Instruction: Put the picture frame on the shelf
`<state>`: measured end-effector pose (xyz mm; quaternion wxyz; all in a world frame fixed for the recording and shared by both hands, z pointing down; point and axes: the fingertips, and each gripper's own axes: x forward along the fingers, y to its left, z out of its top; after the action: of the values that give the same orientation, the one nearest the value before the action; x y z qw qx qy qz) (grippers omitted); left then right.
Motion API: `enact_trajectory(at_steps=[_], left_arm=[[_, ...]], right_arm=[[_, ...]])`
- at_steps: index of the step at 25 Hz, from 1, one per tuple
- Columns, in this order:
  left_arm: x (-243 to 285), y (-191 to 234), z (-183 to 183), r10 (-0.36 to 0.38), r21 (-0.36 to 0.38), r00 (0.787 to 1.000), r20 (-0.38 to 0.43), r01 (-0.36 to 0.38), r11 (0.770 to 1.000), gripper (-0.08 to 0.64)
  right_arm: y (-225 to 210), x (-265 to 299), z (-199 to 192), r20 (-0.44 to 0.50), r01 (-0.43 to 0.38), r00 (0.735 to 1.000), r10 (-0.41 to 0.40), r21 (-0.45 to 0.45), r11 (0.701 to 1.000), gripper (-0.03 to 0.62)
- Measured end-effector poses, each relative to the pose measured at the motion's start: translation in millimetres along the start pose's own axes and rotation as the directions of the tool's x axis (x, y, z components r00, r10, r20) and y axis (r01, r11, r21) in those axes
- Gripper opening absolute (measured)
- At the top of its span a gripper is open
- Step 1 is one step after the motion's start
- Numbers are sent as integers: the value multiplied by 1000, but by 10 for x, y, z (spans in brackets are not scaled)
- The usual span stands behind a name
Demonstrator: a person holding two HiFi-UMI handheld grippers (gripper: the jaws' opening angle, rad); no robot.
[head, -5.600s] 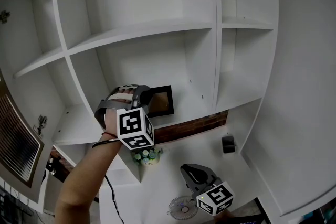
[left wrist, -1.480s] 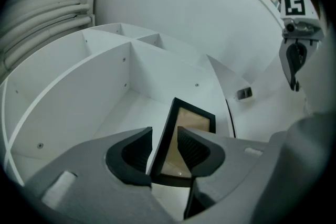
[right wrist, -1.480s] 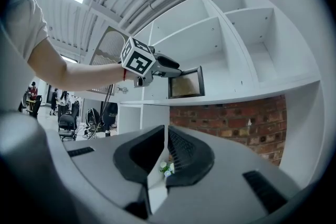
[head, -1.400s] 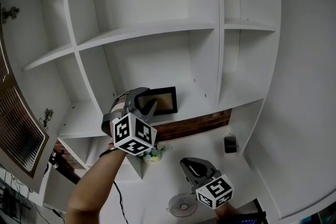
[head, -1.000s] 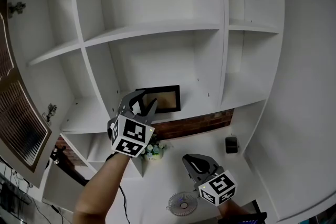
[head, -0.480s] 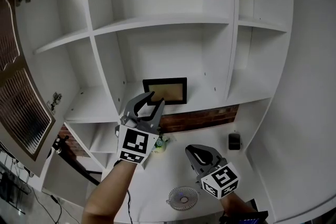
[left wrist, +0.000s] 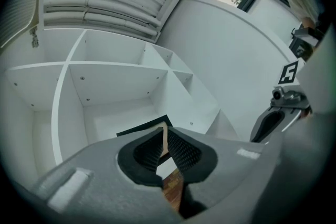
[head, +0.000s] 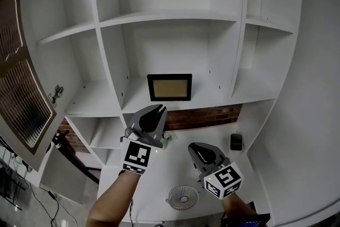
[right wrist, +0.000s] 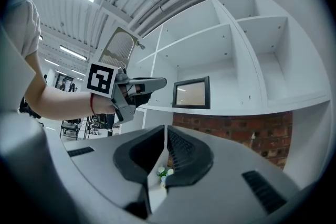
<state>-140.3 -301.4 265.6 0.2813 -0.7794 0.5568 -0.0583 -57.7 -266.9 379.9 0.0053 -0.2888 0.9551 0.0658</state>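
- Shows the dark-rimmed rectangular picture frame [head: 169,87], tan panel facing out, upright on the middle board of the white shelf unit [head: 218,101].
- Differs from earlier: finds the left hand-held gripper [head: 157,109] no longer up at the picture frame but drawn back below the board's front edge, jaws just closed to a thin slit on nothing.
- Keeps the right hand-held gripper [head: 193,146] clenched and empty, low over the white desk [head: 175,167].
- Leaves open board either side of the picture frame, wider toward the right upright.
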Motion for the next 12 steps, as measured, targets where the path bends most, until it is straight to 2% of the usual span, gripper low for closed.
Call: enact_trajectory(at_steps=[12], left_arm=[[-503,-261,-101,44,-170,997,57,-33,985,11]], right_arm=[[80,-59,-12,13,5,1000,-5,32,999,20]])
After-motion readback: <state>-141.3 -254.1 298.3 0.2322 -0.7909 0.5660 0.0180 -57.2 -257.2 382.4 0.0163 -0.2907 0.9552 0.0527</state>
